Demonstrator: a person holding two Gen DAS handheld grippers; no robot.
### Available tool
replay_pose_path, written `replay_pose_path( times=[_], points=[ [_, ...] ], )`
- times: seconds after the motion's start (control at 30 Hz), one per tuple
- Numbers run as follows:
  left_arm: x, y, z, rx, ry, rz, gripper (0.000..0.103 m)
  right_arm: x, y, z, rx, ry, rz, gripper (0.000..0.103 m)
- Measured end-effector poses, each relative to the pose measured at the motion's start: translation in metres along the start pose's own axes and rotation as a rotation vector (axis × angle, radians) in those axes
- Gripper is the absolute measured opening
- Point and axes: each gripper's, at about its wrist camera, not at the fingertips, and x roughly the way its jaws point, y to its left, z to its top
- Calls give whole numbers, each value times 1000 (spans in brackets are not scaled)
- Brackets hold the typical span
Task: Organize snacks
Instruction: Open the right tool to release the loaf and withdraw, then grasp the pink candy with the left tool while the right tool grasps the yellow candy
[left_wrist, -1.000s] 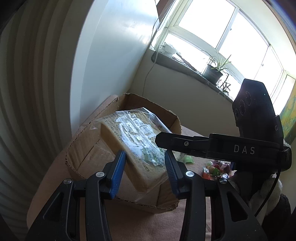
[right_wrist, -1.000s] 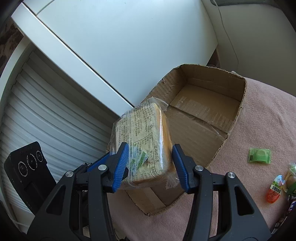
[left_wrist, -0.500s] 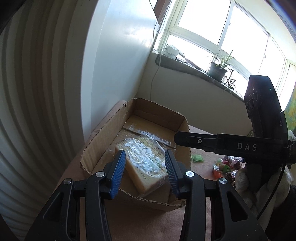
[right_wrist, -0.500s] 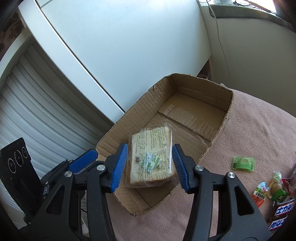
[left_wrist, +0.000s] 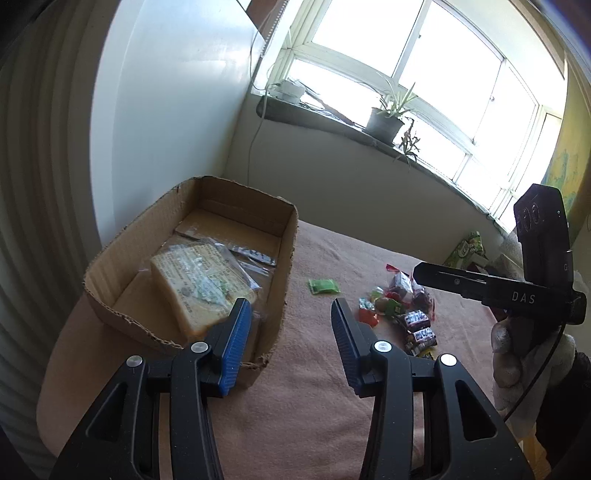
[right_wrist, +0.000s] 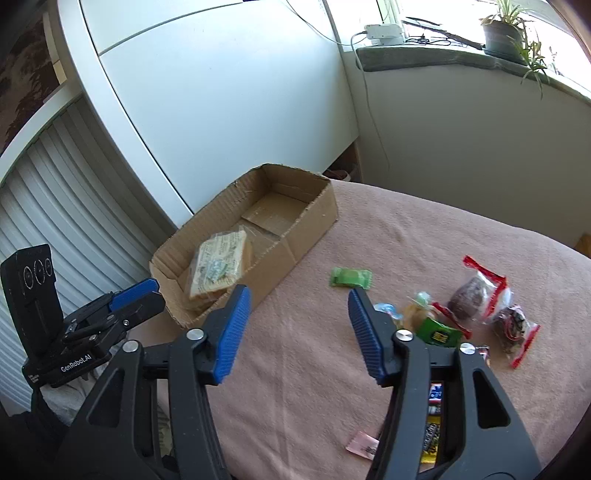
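Currently, the bread packet (right_wrist: 221, 262), a pale tan loaf slice block in clear crinkled film with a printed label and a small green sticker, lies flat in the near end of the open cardboard box (right_wrist: 309, 221) on the pink cloth (right_wrist: 317, 369). Both the left gripper (left_wrist: 291, 332) and the right gripper (right_wrist: 299, 325) hover above the cloth with blue-padded jaws spread wide, holding nothing. A green sachet (right_wrist: 351, 277) lies just beside the box, with the mixed wrapped snacks (right_wrist: 480, 306) clustered further right.
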Motion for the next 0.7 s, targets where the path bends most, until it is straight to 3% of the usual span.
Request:
replay_pose_path(
  times=[0.27,0.53,0.7],
  points=[
    [21,-53,-24,63,91,-129,44,-38,-36,-43,-67,35,-191,72],
    [40,-97,-49,154,203,-226,44,-37,-64,-88,-68,134,-205,72],
    [56,-118,-55,229,266,-294,44,-23,-78,-106,-18,178,-177,51]
  ],
)
